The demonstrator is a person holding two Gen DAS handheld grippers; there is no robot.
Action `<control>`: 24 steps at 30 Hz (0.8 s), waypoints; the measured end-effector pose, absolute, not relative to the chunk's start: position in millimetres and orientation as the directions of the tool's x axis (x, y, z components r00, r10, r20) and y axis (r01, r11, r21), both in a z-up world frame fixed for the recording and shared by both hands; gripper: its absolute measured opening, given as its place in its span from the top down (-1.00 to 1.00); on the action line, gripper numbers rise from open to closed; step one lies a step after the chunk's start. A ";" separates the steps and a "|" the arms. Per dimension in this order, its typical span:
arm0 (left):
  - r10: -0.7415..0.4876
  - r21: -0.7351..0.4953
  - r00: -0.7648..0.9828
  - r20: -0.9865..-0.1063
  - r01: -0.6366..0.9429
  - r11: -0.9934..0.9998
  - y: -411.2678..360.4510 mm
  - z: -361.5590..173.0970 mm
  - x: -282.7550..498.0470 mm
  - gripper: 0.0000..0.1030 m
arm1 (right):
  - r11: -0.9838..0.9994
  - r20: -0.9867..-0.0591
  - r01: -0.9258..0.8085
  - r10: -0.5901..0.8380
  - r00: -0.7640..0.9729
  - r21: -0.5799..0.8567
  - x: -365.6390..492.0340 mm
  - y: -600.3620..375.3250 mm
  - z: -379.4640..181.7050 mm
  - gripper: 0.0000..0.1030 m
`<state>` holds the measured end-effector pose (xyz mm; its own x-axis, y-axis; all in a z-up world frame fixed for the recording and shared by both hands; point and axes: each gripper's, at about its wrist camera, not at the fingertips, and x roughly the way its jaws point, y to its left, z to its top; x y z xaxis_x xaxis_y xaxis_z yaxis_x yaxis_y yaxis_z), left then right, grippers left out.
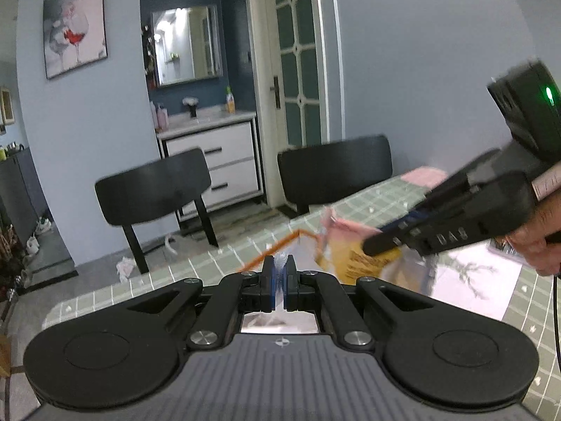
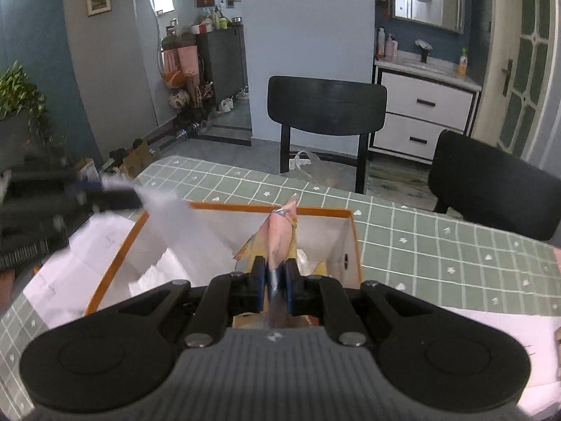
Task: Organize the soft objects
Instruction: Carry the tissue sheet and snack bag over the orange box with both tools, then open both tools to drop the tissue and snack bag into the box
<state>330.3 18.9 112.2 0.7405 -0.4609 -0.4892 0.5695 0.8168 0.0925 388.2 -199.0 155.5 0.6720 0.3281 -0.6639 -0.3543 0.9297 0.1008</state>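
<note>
Two handheld grippers at work over a table (image 2: 438,217) covered in a green, white-gridded cloth. The right gripper (image 2: 274,277) has its jaws drawn nearly together on a soft packet (image 2: 280,235), pinching it near its lower end so that the packet stands upright over an open box (image 2: 345,242). The packet is pink on its narrow face, creased, with yellow printed panels flaring at its sides and a crimped tip pointing toward twelve o'clock. The box is white inside with an orange rim, and white crumpled paper (image 2: 154,273) lies in its lower left corner. The left gripper (image 1: 279,277) is likewise closed almost fully, on a thin strip of clear, crinkled plastic film (image 1: 280,263); seen from the right wrist it is blurred at nine o'clock, and the film (image 2: 168,210) stretches pale and translucent from it over the box's left edge. From the left wrist, the right gripper (image 1: 382,242) enters from three o'clock, the pink and yellow packet (image 1: 354,245) blurred at its tip. Two black chairs (image 1: 154,189) stand beyond the table's far edge.
</note>
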 end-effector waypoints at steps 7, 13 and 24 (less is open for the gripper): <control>-0.431 0.086 0.703 -0.566 0.570 0.817 13.7 79.7 343.6 0.93 | 0.925 -0.686 -0.329 0.364 0.630 0.190 411.2 -188.4 121.3 0.84; -0.402 0.099 0.674 -0.620 0.575 0.812 7.6 60.5 347.1 0.93 | 0.929 -0.722 -0.318 0.350 0.597 0.188 422.6 -179.2 97.3 0.85; -0.360 0.120 0.623 -0.695 0.593 0.796 3.1 32.9 343.4 0.88 | 0.934 -0.774 -0.317 0.321 0.546 0.164 422.3 -173.9 64.6 0.88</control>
<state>343.4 3.1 32.9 0.6228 -0.3595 -0.6949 0.5932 0.7961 0.1198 422.3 -173.9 64.6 0.5456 0.3208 -0.7742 -0.3167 0.9343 0.1640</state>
